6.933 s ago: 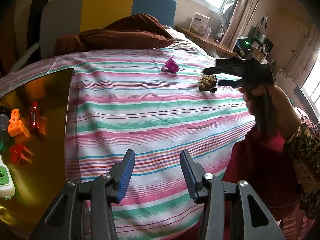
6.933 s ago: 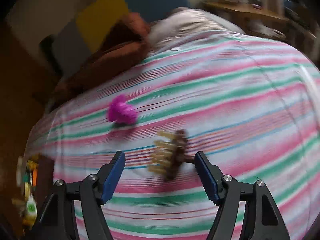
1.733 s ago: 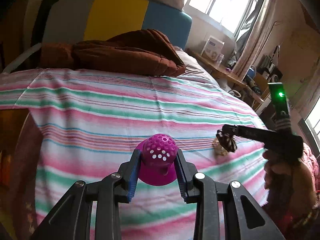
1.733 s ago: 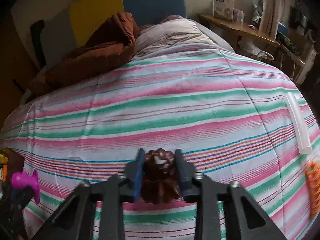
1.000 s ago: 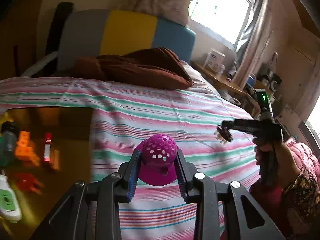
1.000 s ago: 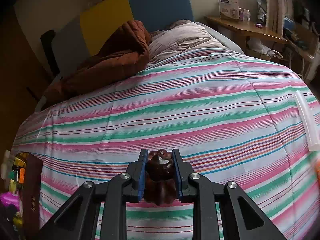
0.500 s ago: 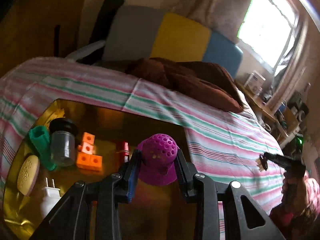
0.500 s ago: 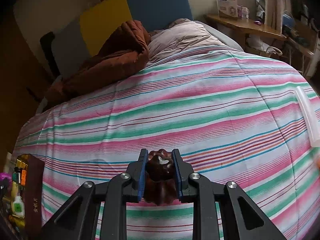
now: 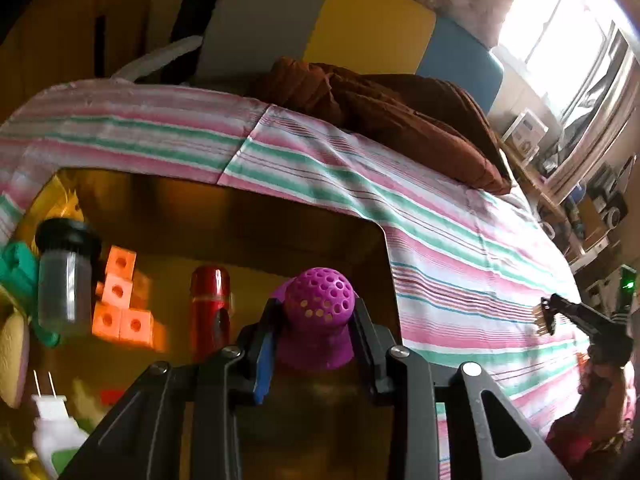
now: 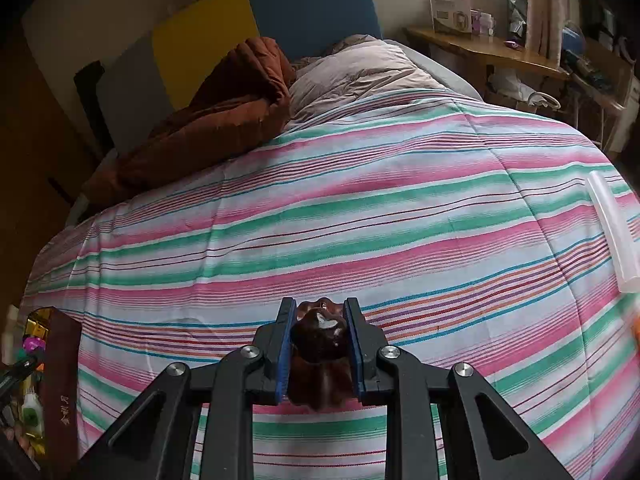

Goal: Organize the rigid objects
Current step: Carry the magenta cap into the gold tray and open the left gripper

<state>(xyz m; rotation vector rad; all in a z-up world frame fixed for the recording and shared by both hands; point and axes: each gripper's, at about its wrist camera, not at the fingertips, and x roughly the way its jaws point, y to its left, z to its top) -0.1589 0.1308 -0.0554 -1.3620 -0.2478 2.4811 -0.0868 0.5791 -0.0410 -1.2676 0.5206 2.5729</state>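
Now, left gripper (image 9: 314, 344) clamped on purple perforated toy (image 9: 318, 316), lower centre of frame, over gold tray (image 9: 224, 216) holding red bottle (image 9: 210, 304) and orange blocks (image 9: 120, 304) at left, right gripper (image 10: 320, 350) closed on brown ridged piece (image 10: 320, 340), bottom centre, above striped bedspread (image 10: 360, 200).

Inside the gold box (image 9: 224, 216) the right half is bare. The left half is crowded: red bottle (image 9: 210, 312), orange blocks (image 9: 120, 304), grey jar (image 9: 66, 276). The striped bed (image 10: 360, 208) lies open up to the brown blanket (image 10: 212, 120).
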